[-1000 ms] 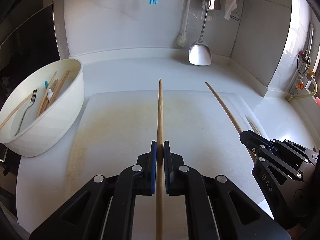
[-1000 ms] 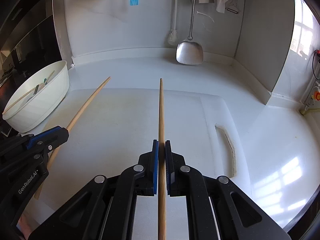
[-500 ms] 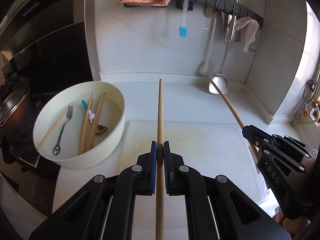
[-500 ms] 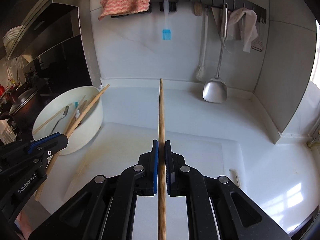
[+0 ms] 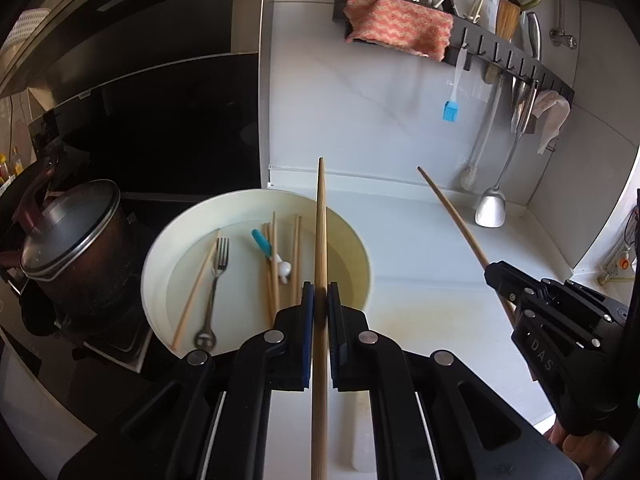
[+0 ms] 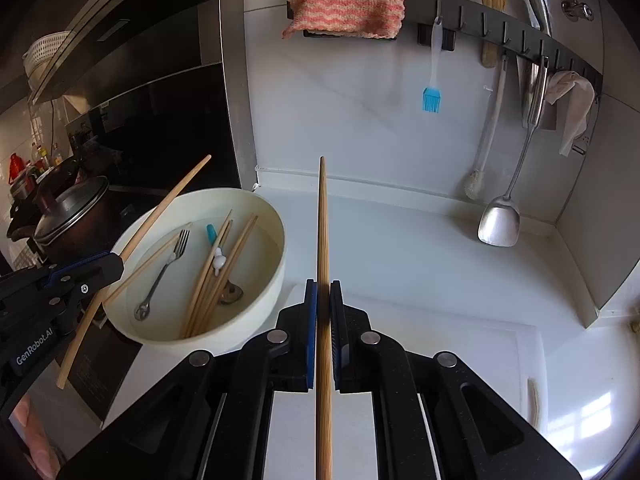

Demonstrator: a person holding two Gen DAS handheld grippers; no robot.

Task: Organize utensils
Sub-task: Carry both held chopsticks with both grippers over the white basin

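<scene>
My left gripper (image 5: 319,298) is shut on a long wooden chopstick (image 5: 320,232) that points forward over the white bowl (image 5: 160,252). My right gripper (image 6: 323,294) is shut on a second wooden chopstick (image 6: 322,224), to the right of the bowl (image 6: 276,256). Each gripper shows in the other's view: the right one (image 5: 500,280) with its chopstick (image 5: 452,208), the left one (image 6: 108,268) with its chopstick (image 6: 168,200) above the bowl. The bowl holds several chopsticks (image 5: 274,256), a fork (image 5: 214,284) and a small blue-handled utensil (image 5: 264,246).
A lidded dark pot (image 5: 68,248) stands on the stove left of the bowl. A wall rail (image 6: 500,28) carries a pink cloth (image 6: 344,8), a blue brush (image 6: 432,96), a steel spatula (image 6: 500,224) and a rag. A white cutting board (image 6: 480,352) lies on the counter.
Both grippers have risen and turned left with their chopsticks still held. The bowl has come closer and now lies under the left chopstick; the stove and pot have come into view.
</scene>
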